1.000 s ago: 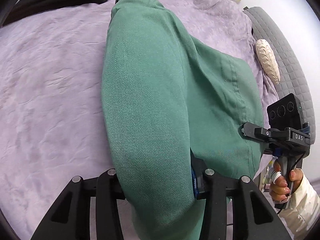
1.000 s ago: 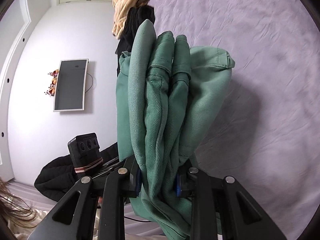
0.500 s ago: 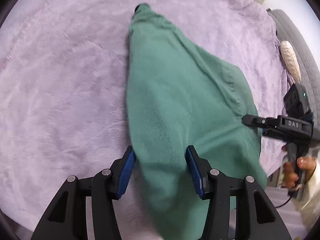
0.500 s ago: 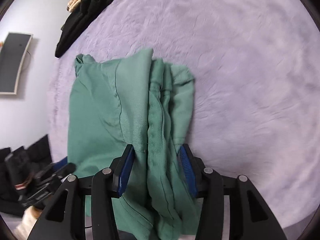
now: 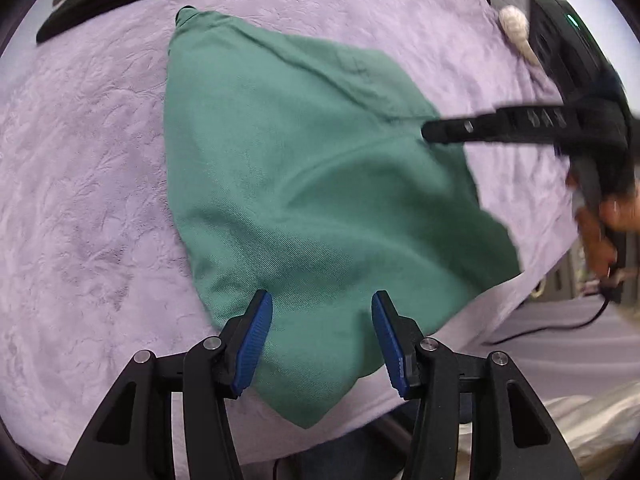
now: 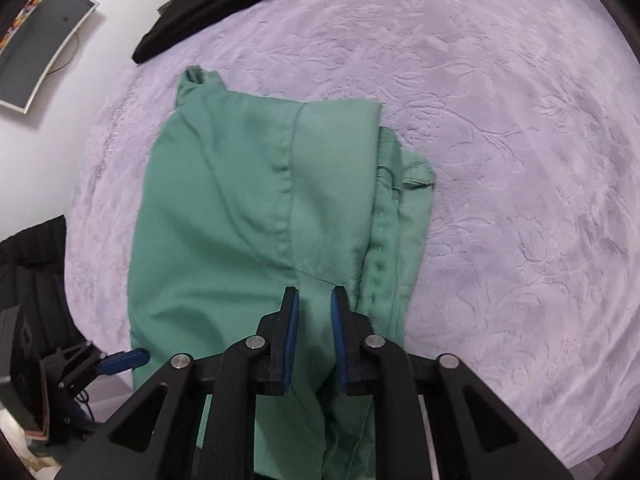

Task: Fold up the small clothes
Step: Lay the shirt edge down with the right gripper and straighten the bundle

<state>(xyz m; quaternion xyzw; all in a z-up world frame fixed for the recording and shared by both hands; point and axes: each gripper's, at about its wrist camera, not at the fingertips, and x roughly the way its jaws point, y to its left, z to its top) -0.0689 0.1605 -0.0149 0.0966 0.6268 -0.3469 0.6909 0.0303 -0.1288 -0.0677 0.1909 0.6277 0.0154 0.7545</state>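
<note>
Left tongs: jaws spread wide, blue pads on either side of the near hem of the green garment, gripping nothing; the cloth lies loose between and ahead of them.
Right tongs: jaws drawn to a narrow gap with a ridge of the green garment running up between the pads; I judge them pinching the cloth, though a slit of fabric shows between the pads, so the bite may be light.
Garment position: spread flat on the lilac bedspread just ahead of both tongs, its near edge hanging a little over the bed's edge under them, its far corner pointing away.
Garment shape: already doubled; in the right view a seamed panel lies on top, with a bunched waistband strip just right of the right tongs' line.
Step in hand: judged as laying down and letting go after a fold, with the left side freed and the right not quite.
Next move: likely calls for opening the right tongs, then taking the near hem with both and carrying it toward the far corner, keeping the layers square.
Risk: the bunched strip could drag and skew the stack.
Farther off: dark clothes piled beyond the garment, well apart from it.
Farthest: a wall screen up left of the right tongs.
</note>
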